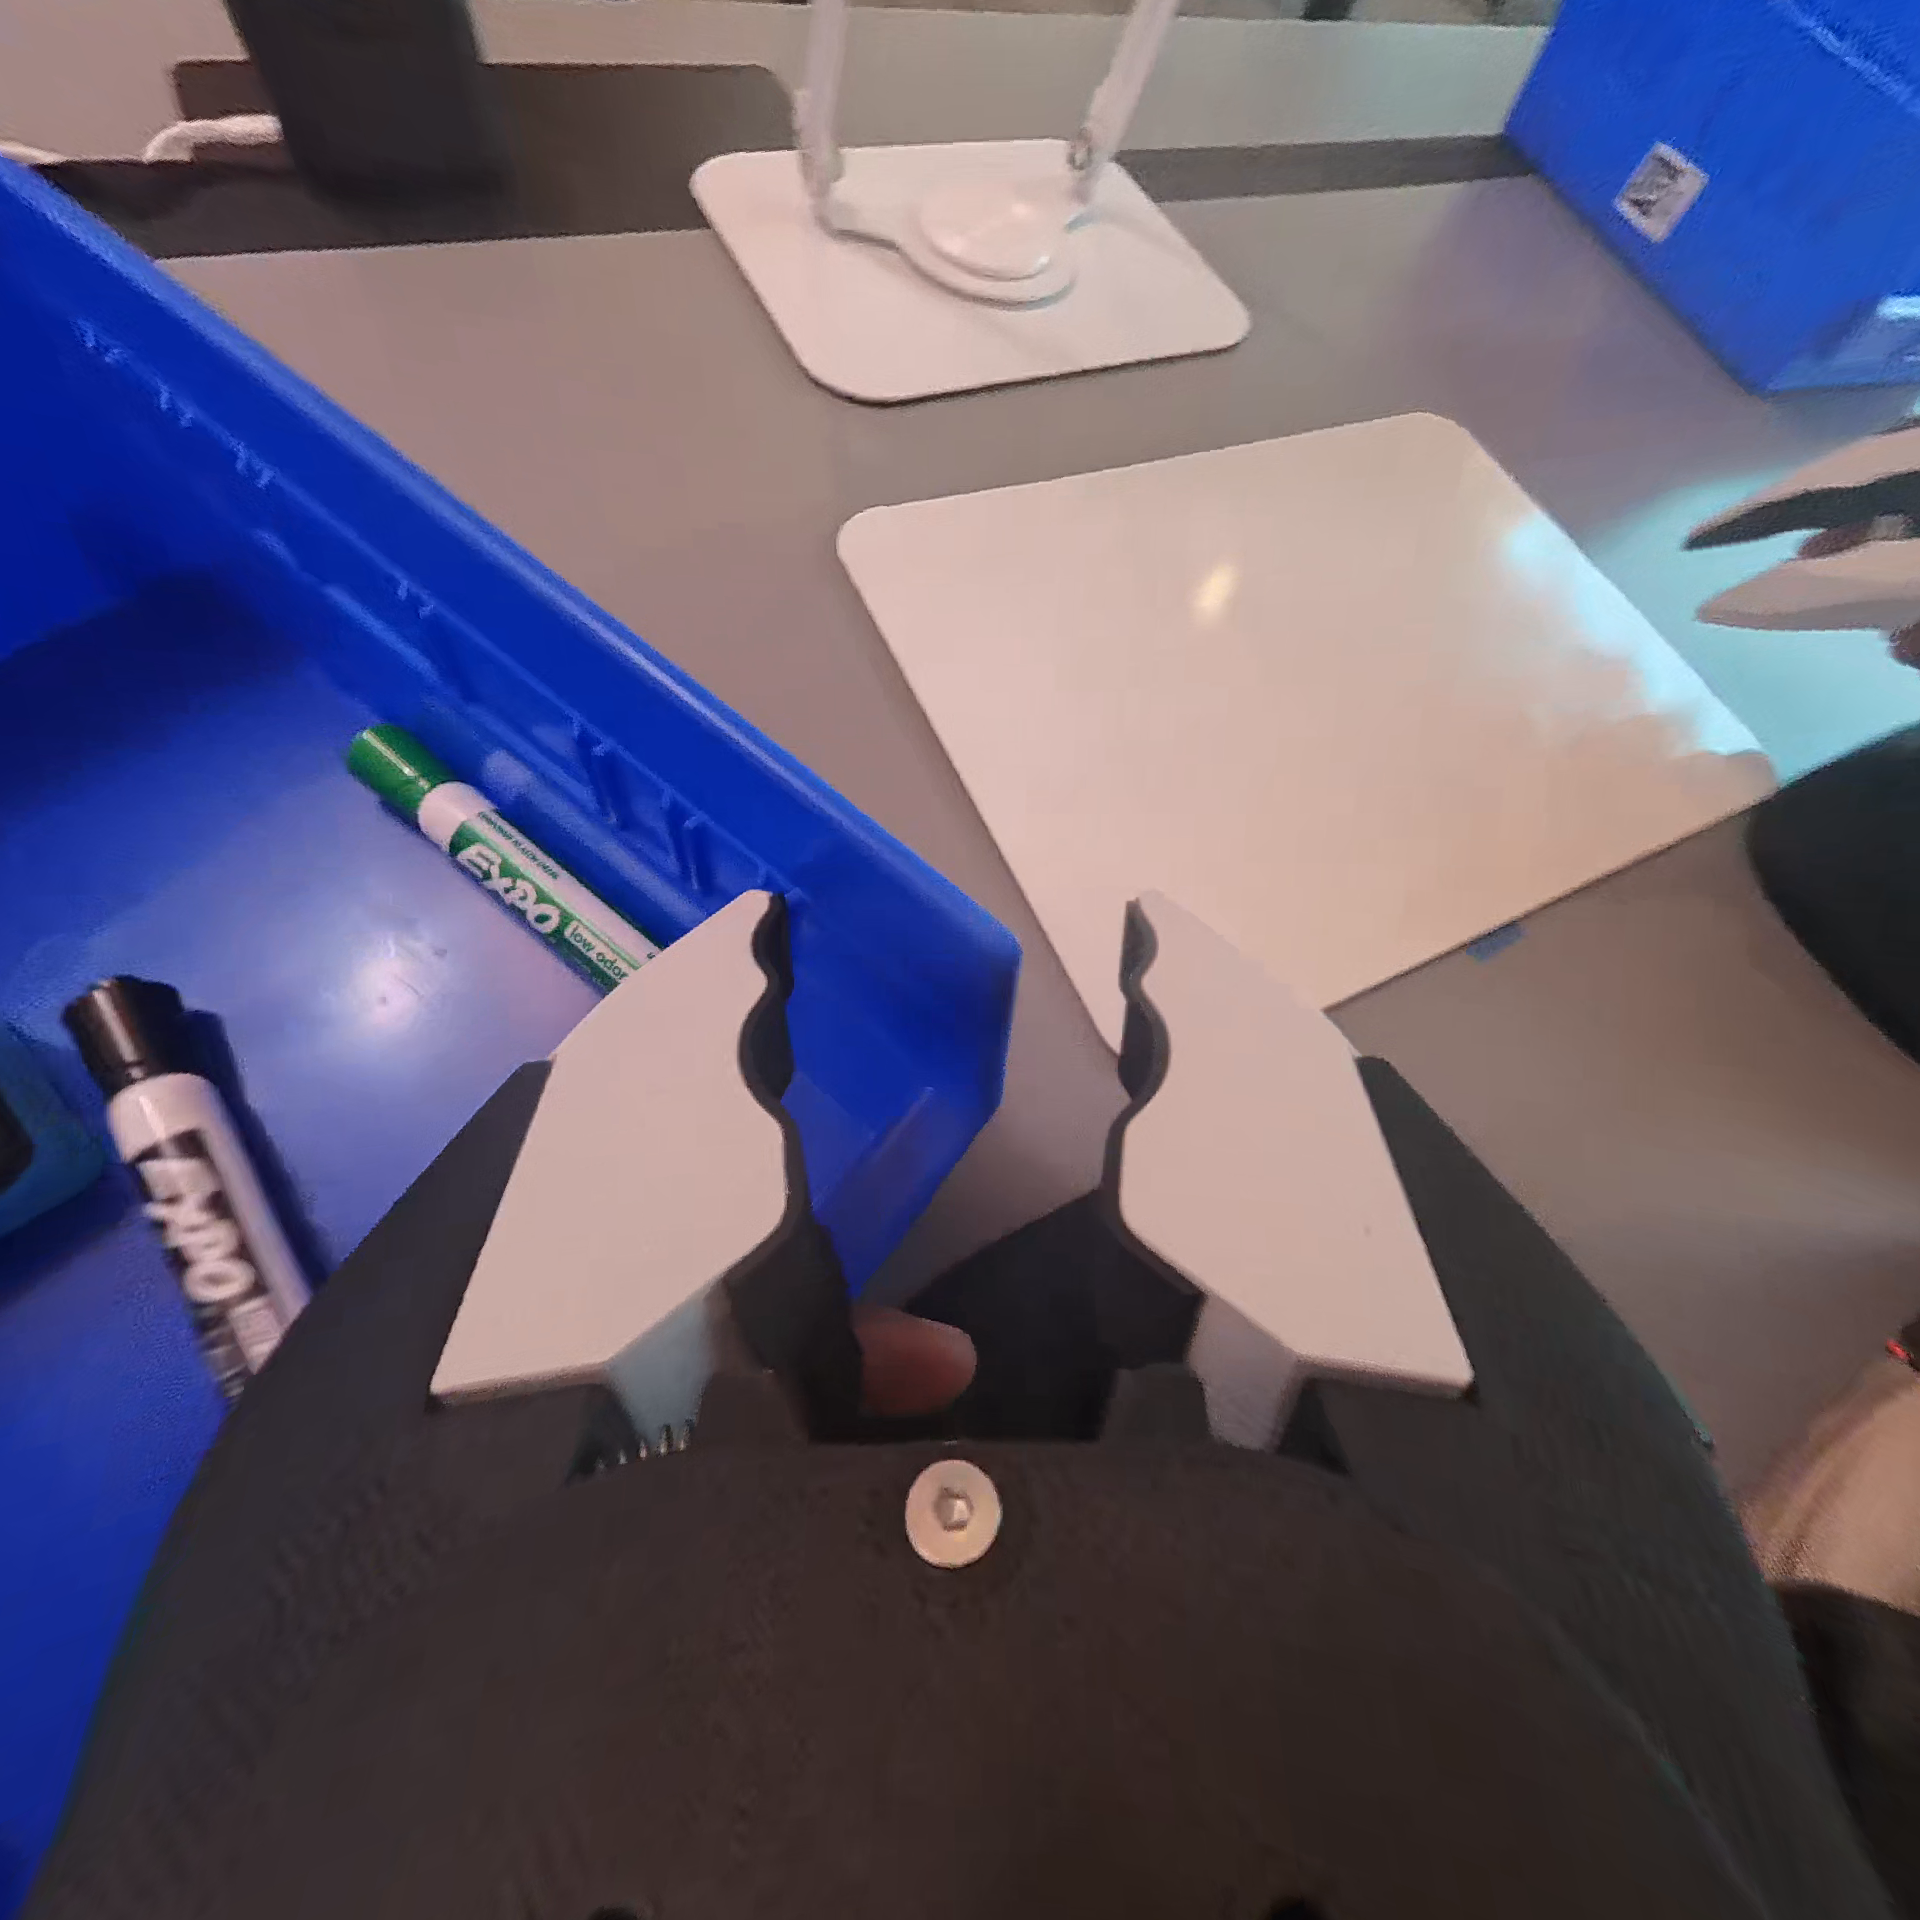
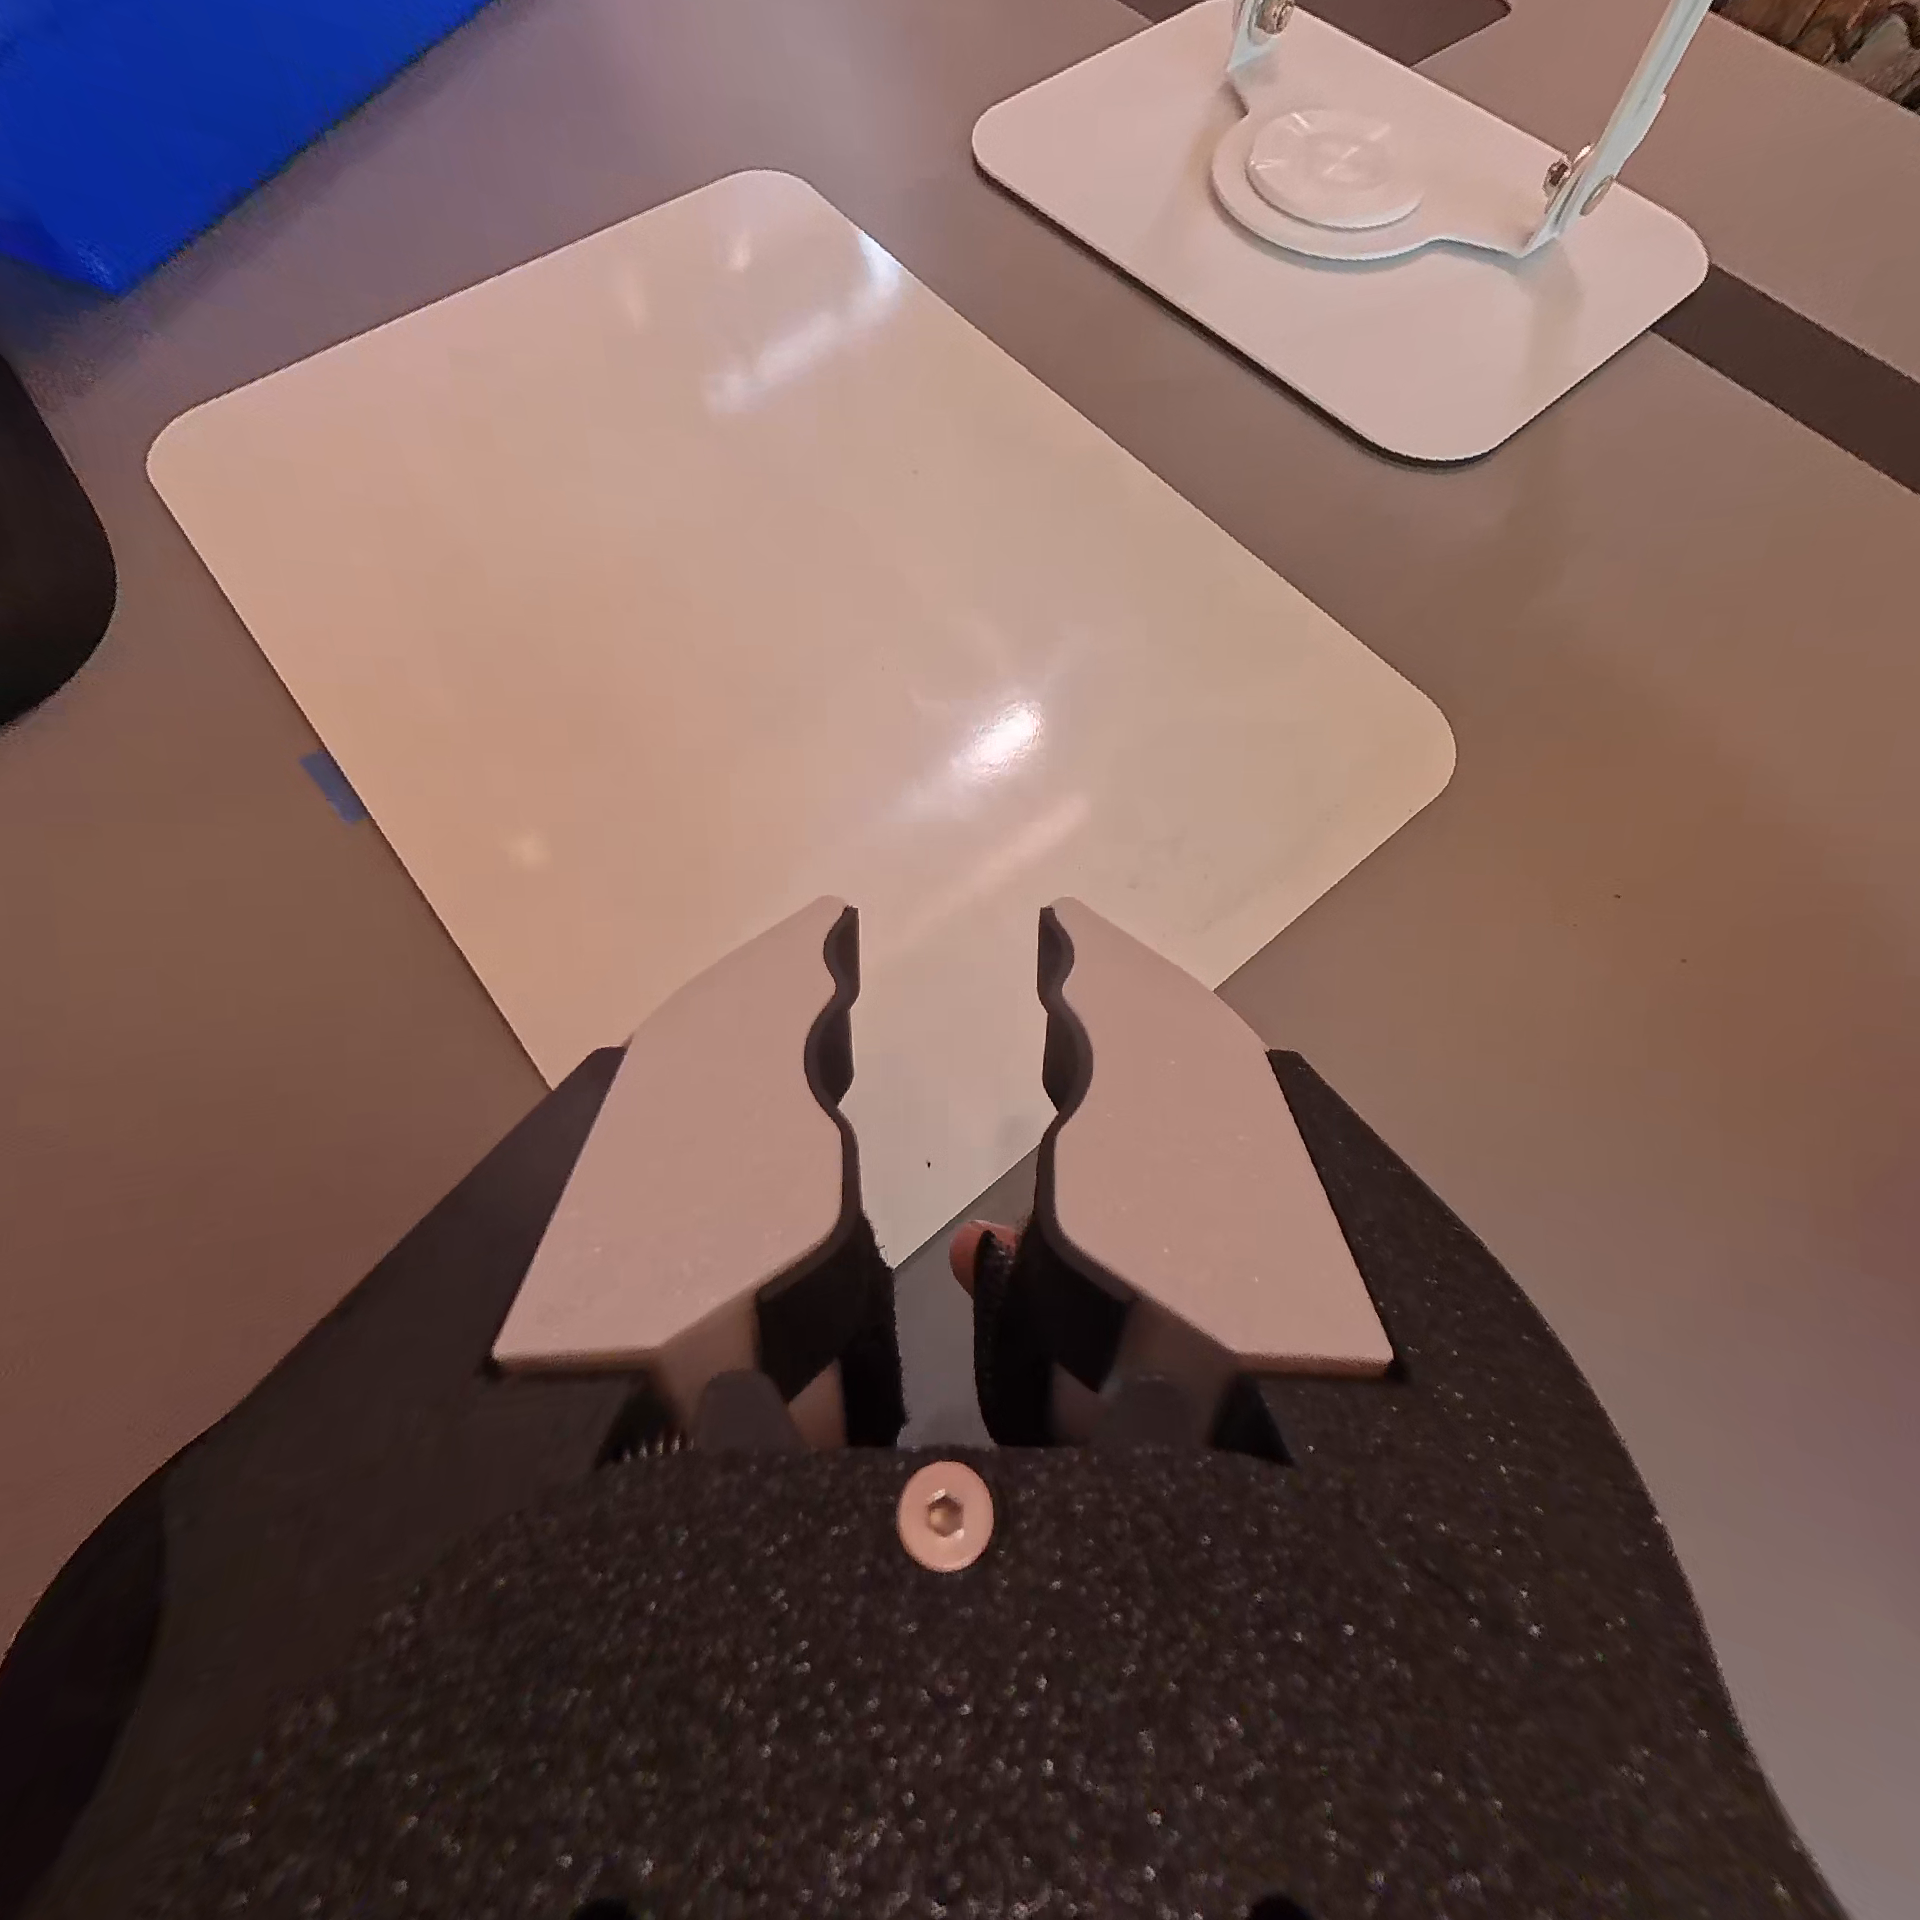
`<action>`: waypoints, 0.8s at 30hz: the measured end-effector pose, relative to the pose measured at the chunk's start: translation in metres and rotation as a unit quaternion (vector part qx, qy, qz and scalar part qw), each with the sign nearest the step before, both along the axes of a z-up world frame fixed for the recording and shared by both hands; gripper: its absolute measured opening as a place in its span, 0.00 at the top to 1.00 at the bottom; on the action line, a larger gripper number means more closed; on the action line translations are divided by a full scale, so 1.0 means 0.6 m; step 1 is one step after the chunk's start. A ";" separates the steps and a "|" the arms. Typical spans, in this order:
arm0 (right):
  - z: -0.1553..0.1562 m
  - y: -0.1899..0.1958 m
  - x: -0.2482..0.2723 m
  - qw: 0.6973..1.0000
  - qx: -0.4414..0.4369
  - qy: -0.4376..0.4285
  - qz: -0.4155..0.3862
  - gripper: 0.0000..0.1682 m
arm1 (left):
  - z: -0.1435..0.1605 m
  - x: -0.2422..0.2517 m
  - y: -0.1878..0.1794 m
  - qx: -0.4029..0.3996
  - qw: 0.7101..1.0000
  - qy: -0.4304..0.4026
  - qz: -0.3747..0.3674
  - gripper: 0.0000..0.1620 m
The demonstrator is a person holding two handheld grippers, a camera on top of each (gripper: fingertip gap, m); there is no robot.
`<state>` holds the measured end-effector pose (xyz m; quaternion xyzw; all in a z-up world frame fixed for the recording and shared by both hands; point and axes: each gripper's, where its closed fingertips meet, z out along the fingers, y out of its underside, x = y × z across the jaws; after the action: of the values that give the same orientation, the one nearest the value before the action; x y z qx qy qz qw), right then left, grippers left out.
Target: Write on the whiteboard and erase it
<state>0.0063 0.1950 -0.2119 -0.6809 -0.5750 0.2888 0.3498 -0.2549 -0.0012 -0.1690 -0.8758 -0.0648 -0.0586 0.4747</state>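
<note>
A blank white whiteboard [image 1: 1288,717] lies flat on the grey table; it also shows in the right wrist view [image 2: 727,582]. A blue bin [image 1: 260,582] at the left holds a green marker [image 1: 488,842] and a black marker [image 1: 187,1153], both capped. My left gripper [image 1: 951,920] is open and empty, above the bin's near right corner, between bin and board. My right gripper [image 2: 948,920] is open and empty, hovering over the board's near edge; it also shows at the right edge of the left wrist view [image 1: 1818,561].
A white stand base [image 1: 966,260] with white arms sits behind the board, seen also in the right wrist view [image 2: 1340,229]. A blue box [image 1: 1745,177] stands at the back right. A dark object [image 2: 42,561] lies left of the board, with blue tape [image 2: 330,787] by the board's edge. The tips of one gripper are about 35 cm away from the tips of the other.
</note>
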 end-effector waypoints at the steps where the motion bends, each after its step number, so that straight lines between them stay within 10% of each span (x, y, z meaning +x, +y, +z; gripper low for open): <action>1: 0.000 0.001 0.001 1.000 -0.001 0.001 -0.001 0.80 | 0.013 0.000 -0.007 0.007 1.000 0.001 -0.009 0.62; 7: 0.004 0.003 0.000 1.000 -0.002 0.010 -0.002 0.81 | 0.064 -0.135 -0.108 -0.051 0.984 0.131 0.114 0.63; 24: 0.001 0.009 0.013 1.000 0.017 0.005 -0.015 0.81 | -0.115 -0.147 -0.054 -0.303 0.947 0.109 -0.009 0.67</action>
<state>0.0140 0.2004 -0.2115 -0.6815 -0.5681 0.2772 0.3686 -0.3430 -0.0336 -0.2378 -0.9800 -0.0198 0.0553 0.1901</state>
